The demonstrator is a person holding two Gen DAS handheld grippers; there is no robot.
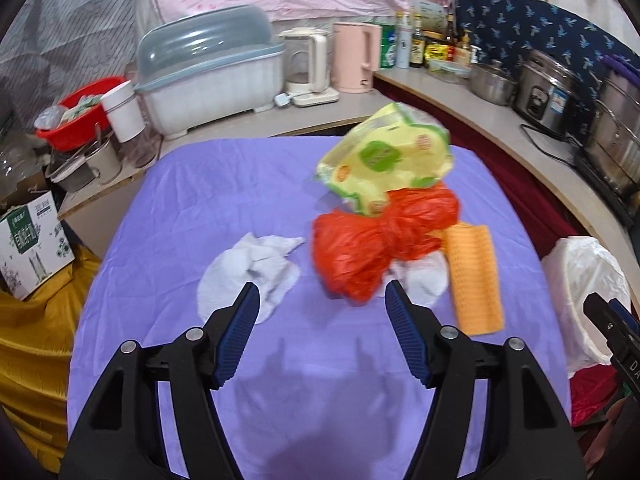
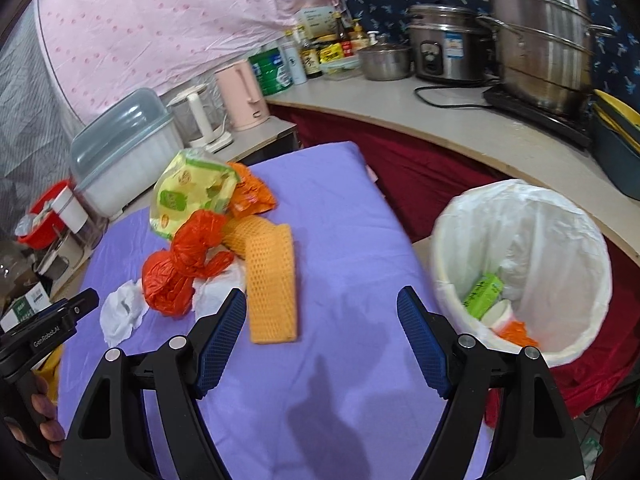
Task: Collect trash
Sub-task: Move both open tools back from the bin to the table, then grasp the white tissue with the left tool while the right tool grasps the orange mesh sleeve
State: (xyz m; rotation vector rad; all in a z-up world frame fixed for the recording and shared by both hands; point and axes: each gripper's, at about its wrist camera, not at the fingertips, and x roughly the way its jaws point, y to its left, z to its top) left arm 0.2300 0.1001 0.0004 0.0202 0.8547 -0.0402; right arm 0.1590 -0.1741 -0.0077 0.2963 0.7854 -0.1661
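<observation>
Trash lies on the purple-covered table (image 1: 192,184): a red plastic bag (image 1: 372,244), a yellow-green snack wrapper (image 1: 384,160) on top of it, an orange foam net (image 1: 474,280), and white crumpled tissues (image 1: 252,268). My left gripper (image 1: 322,294) is open and empty, just short of the red bag and tissues. My right gripper (image 2: 322,304) is open and empty above the table, next to the orange net (image 2: 272,280), with the red bag (image 2: 180,268) to its left. The white-lined trash bin (image 2: 560,240) stands right of the table and holds several items.
A counter curves behind with a dish box (image 1: 208,80), kettles (image 1: 356,56), bottles and steel pots (image 2: 540,40). A red basin (image 1: 80,112) and a cardboard box (image 1: 32,244) sit at the left. The bin (image 1: 580,292) is beside the table's right edge.
</observation>
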